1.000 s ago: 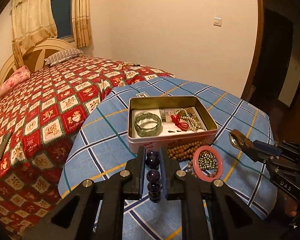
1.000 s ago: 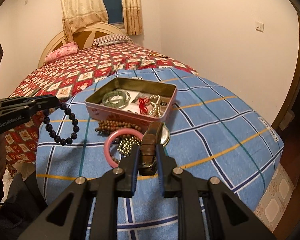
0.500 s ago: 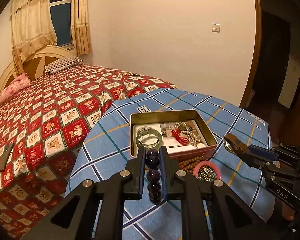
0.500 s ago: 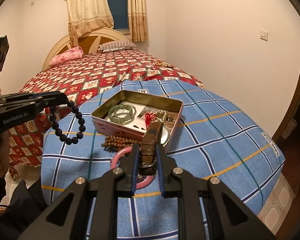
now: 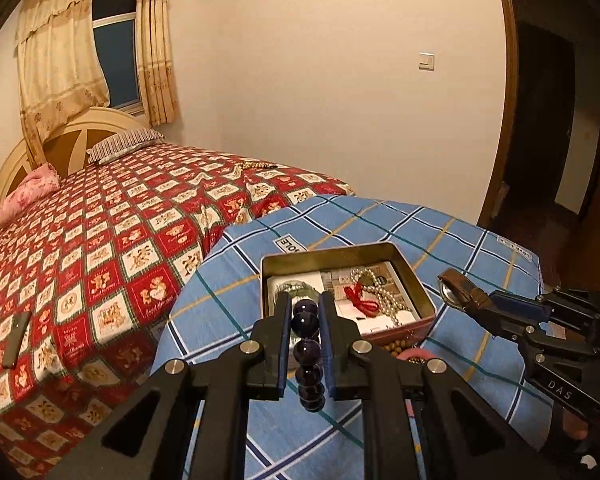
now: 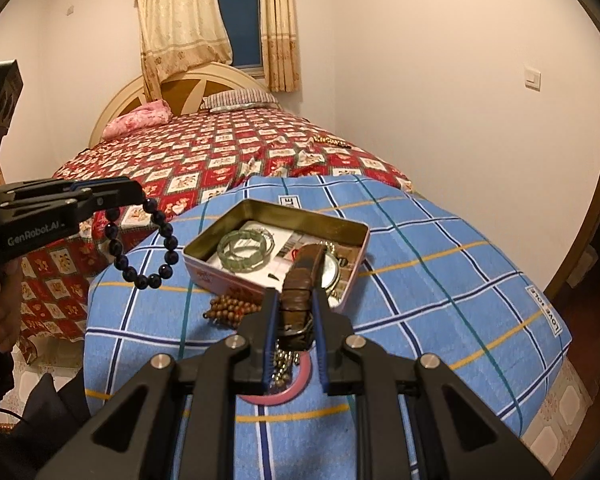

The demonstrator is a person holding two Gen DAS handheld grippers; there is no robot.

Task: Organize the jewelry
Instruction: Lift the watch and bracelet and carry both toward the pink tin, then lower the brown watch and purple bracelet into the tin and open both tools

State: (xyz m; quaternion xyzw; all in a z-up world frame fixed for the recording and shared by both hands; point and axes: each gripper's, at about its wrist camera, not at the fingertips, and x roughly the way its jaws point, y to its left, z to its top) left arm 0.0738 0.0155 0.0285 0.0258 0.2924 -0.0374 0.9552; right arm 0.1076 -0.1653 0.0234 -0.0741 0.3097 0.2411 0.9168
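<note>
My left gripper (image 5: 305, 304) is shut on a dark purple bead bracelet (image 5: 308, 354), held in the air above the near left edge of the open tin box (image 5: 420, 292); the bracelet hangs in the right wrist view (image 6: 140, 248). My right gripper (image 6: 294, 300) is shut on a brown-strap watch (image 6: 300, 280), raised over the tin's (image 6: 356, 256) near right corner. The tin holds a green bangle (image 6: 242, 250), pearls (image 5: 380, 300) and a red cord (image 5: 358, 300). Wooden beads (image 6: 228, 308) and a pink ring (image 6: 296, 384) with metal beads lie on the blue checked cloth (image 6: 440, 272).
A bed with a red patterned quilt (image 5: 100, 248) lies left of and behind the cloth-covered table. A dark phone (image 5: 16, 338) lies on the quilt. A doorway (image 5: 556, 140) is at the right. The cloth drops off at its near and right edges.
Both grippers have risen and pulled back from the table with their loads; the tin and the loose jewelry now appear lower and nearer in both views.
</note>
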